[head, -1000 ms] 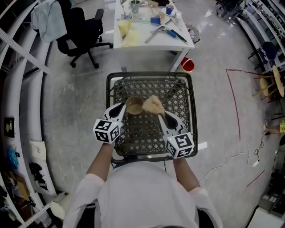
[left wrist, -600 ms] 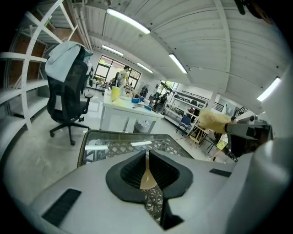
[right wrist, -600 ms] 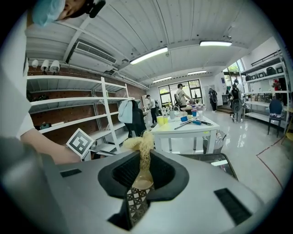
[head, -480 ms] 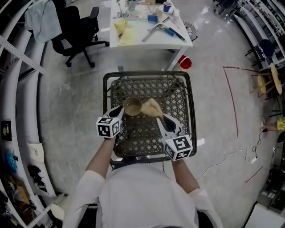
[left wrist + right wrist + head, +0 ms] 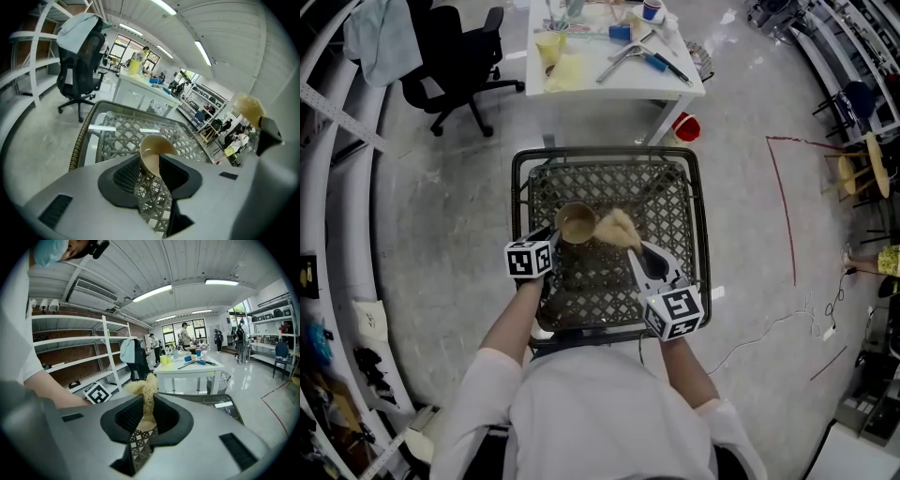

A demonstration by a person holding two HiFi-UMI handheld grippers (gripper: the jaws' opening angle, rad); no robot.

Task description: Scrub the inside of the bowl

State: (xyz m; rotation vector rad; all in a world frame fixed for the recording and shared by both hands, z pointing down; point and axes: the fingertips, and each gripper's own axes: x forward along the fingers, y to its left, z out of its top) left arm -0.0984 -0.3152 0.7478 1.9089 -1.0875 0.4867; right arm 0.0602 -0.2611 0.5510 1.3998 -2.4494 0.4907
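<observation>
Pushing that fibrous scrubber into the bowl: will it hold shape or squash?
Probably squashes: the scrubber looks like a loose, frayed fibre tuft, pinched thin in the right gripper. Likely very light. The bowl, gripped at one side only, may tilt under hard pressure.

In the head view the left gripper (image 5: 549,236) covers the near rim of the bowl (image 5: 577,223), and the person's forearms (image 5: 514,323) partly cover the near edge of the wicker table (image 5: 670,202). In the right gripper view the jaws hide the lower end of the scrubber (image 5: 141,386) and all but a sliver of the bowl. The picture's top edge cuts off the white table (image 5: 619,80), and the things on it are too small to tell
</observation>
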